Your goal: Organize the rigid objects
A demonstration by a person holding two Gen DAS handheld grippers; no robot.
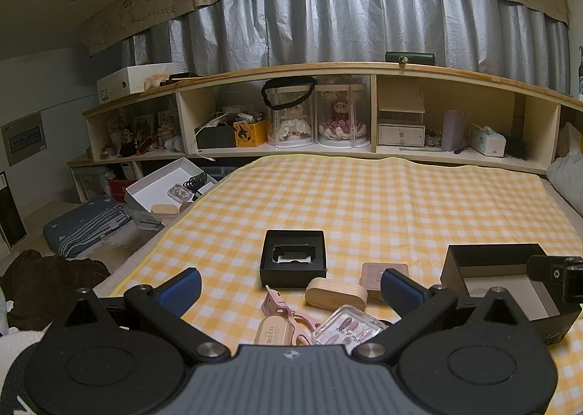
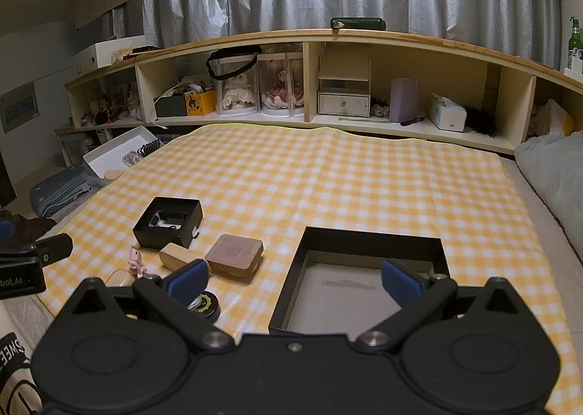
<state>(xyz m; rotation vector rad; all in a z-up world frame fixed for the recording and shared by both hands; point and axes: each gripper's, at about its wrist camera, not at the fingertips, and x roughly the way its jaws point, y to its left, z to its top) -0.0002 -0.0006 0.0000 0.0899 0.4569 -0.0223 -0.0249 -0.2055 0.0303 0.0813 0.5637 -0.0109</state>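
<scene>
**Both grippers spread wide above the checked cloth**

My left gripper (image 1: pixel 290 287) gapes empty; its body hides part of the pink scissors (image 1: pixel 288 316) and clear nail case (image 1: pixel 346 329). My right gripper (image 2: pixel 295 278) gapes over the large black box (image 2: pixel 371 243), half-hiding a round black tin (image 2: pixel 206 305).

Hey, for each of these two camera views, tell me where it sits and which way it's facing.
Left wrist view: sits on the left tool, low over the checked cloth, facing the shelf; its open blue fingers frame small items, and the right tool shows at the right edge.
Right wrist view: sits on the right tool, open above the large black tray, facing the same shelf; the left tool shows at the left edge.
Shared: small black box, wooden oval case.
</scene>
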